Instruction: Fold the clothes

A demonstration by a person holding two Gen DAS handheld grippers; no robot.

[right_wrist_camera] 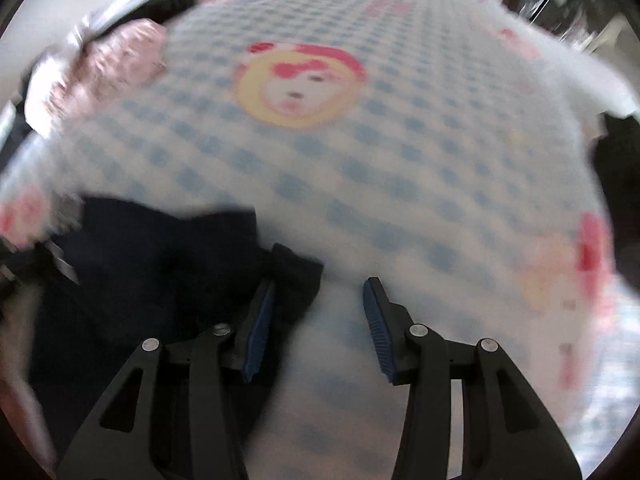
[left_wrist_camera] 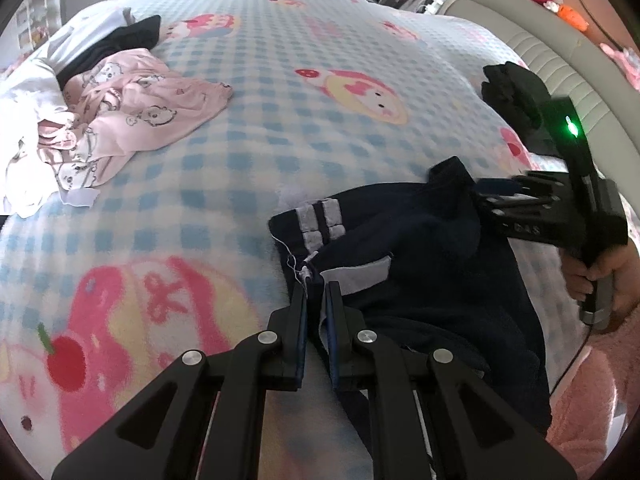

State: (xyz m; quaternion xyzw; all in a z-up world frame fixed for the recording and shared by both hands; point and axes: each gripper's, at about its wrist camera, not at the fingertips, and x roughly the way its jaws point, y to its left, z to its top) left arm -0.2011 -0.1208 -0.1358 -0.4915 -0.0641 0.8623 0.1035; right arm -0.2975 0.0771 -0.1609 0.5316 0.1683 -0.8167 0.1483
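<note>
While the left gripper (left_wrist_camera: 316,294) points down over the bed (left_wrist_camera: 248,168), its fingers (left_wrist_camera: 298,316) are pinched nearly together on the edge of the navy garment (left_wrist_camera: 420,256), a thin fold of cloth and some loose white thread caught between the pads. That garment lies crumpled on the bed's near right side, w/ two grey stripes (left_wrist_camera: 322,222) showing on top and a grey patch just below them. Blanket is blue-and-white check w/ pink and yellow cartoon faces. Far left, well apart: a pile of clothes (left_wrist_camera: 100,120), pink printed piece on top, white and dark items under and behind it. Right edge of the left wrist view: the right gripper (left_wrist_camera: 486,196) tips down onto the far end of the navy garment, green light lit on its body, a hand (left_wrist_camera: 600,276) round its handle. A dark bundle (left_wrist_camera: 516,92) sits beyond it near the bed's edge.

Over to the right wrist view, pretty blurred. Right gripper (right_wrist_camera: 320,292) fingers (right_wrist_camera: 260,320) stand apart, roughly half spread, nothing clamped. Left pad sits against a corner of the navy garment (right_wrist_camera: 160,264); right pad over bare blanket (right_wrist_camera: 400,160). Pink pile (right_wrist_camera: 104,68) shows top left, smeared.
</note>
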